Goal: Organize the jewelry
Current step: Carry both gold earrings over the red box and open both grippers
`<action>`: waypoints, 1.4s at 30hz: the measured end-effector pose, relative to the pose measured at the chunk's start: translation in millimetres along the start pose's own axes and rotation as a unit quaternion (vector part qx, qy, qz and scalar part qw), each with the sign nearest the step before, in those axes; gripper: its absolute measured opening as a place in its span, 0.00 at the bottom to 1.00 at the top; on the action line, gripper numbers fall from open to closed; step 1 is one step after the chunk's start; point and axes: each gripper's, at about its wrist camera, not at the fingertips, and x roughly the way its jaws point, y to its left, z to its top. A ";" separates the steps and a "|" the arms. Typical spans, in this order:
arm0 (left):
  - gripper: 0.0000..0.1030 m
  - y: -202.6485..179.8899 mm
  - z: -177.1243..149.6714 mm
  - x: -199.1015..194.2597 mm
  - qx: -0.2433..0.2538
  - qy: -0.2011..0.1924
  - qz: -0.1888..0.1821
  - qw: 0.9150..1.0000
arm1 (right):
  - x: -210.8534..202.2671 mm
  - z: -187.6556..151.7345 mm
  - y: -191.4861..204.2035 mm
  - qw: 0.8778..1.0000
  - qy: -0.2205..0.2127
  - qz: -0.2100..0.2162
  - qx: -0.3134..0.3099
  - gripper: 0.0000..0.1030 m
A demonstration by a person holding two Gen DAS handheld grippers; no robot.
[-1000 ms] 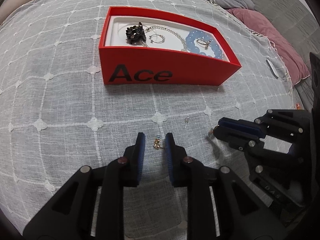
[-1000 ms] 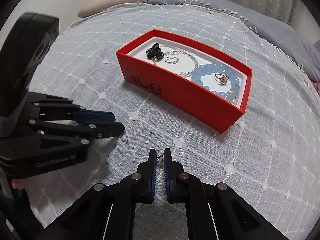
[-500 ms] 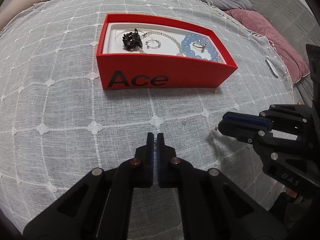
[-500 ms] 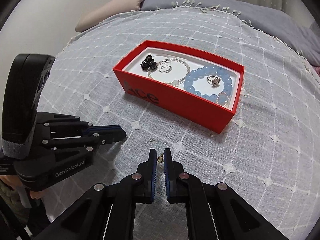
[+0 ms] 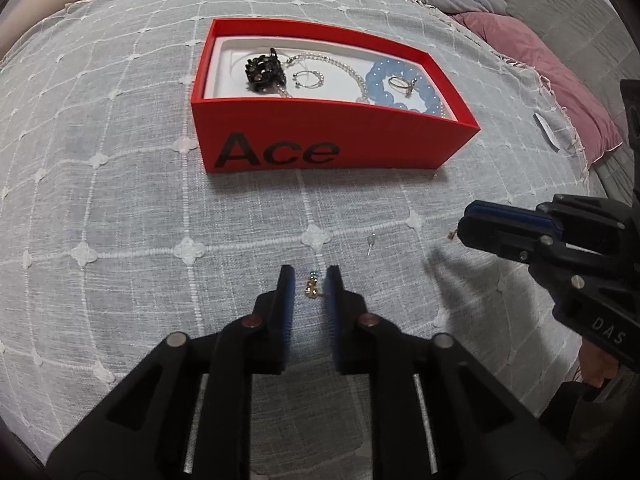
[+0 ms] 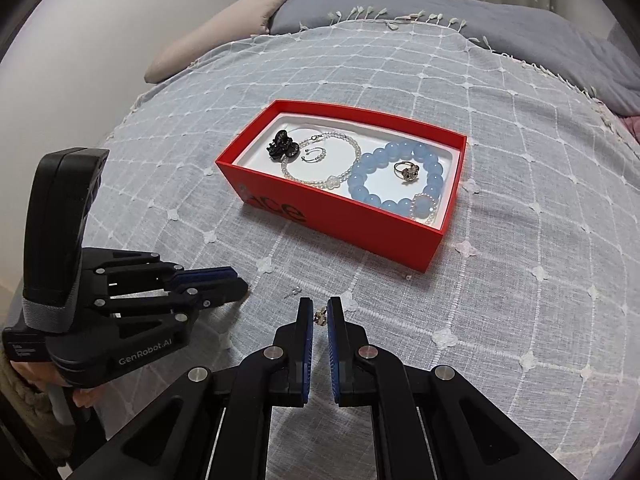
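The left tool (image 5: 309, 278) sits low over the bed's cloth with its fingers parted a little, and a small gold earring (image 5: 311, 286) lies on the cloth in the gap between them, gripped by neither pad. The right tool (image 6: 319, 314) has its blue pads drawn close, a narrow slit left between them, and a tiny gold earring (image 6: 319, 316) sits right at the tips; I cannot tell whether the pads pinch it or only flank it. In the left camera that same tool (image 5: 464, 226) comes in from the right, tips near a gold speck.

Between the two tools, a thin silver pin (image 5: 370, 243) lies loose on the cloth.

Farther out stands the red box (image 5: 360, 148) with "Ace" printed on its near wall. Inside, on the white liner, rest a black hair claw (image 5: 264, 70), a small open hoop (image 5: 308, 77), a pearl bracelet (image 6: 320, 162), a blue bead bracelet (image 6: 394, 180) and a ring (image 6: 405, 170) lying within the blue beads.

The grey checked bedspread (image 6: 520, 240) carries everything; a pink pillow (image 5: 540, 64) lies beyond its fringe.
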 end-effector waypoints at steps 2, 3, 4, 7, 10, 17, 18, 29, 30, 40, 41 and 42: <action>0.19 -0.1 -1.0 2.2 0.001 0.001 0.007 1.000 | 0.0 -0.2 0.5 1.000 -0.001 -0.001 -0.001 0.07; 0.19 -1.2 -1.2 2.9 0.002 0.001 0.008 1.000 | -0.1 -0.3 0.9 1.000 -0.001 -0.001 -0.001 0.07; 0.19 -2.0 -1.5 3.4 0.002 0.000 0.010 1.000 | -0.3 -0.2 1.1 1.000 -0.001 -0.001 -0.001 0.07; 0.06 -4.8 -1.2 2.9 0.008 -0.005 0.012 1.000 | -1.5 0.2 0.0 1.000 -0.004 -0.001 0.000 0.07; 0.06 -8.9 1.4 3.6 0.006 -0.007 0.008 1.000 | -3.1 0.6 -1.1 1.000 -0.006 -0.001 0.002 0.07; 0.05 -1.1 0.9 -3.1 -0.003 -0.016 0.004 1.000 | -3.6 0.5 -1.6 1.000 -0.007 -0.001 0.003 0.07; 0.05 -0.2 1.1 -4.5 -0.004 -0.017 0.001 1.000 | -3.8 0.7 -1.9 1.000 -0.007 -0.001 0.004 0.07; 0.05 8.1 12.5 -43.9 -0.017 -0.070 -0.038 0.997 | -22.2 10.2 -13.2 0.999 -0.034 0.016 0.028 0.07; 0.05 9.4 14.3 -47.0 -0.018 -0.076 -0.041 0.996 | -25.5 12.6 -15.5 0.999 -0.039 0.018 0.033 0.07; 0.05 9.5 70.3 -44.9 -0.033 -0.120 -0.059 0.990 | -37.5 46.3 -43.5 0.990 -0.095 0.044 0.092 0.07; 0.05 8.8 74.9 -42.2 -0.032 -0.121 -0.057 0.990 | -34.5 48.9 -47.4 0.989 -0.097 0.045 0.100 0.07; 0.05 8.3 78.7 -39.6 -0.031 -0.122 -0.055 0.991 | -31.0 50.8 -50.3 0.989 -0.097 0.045 0.106 0.07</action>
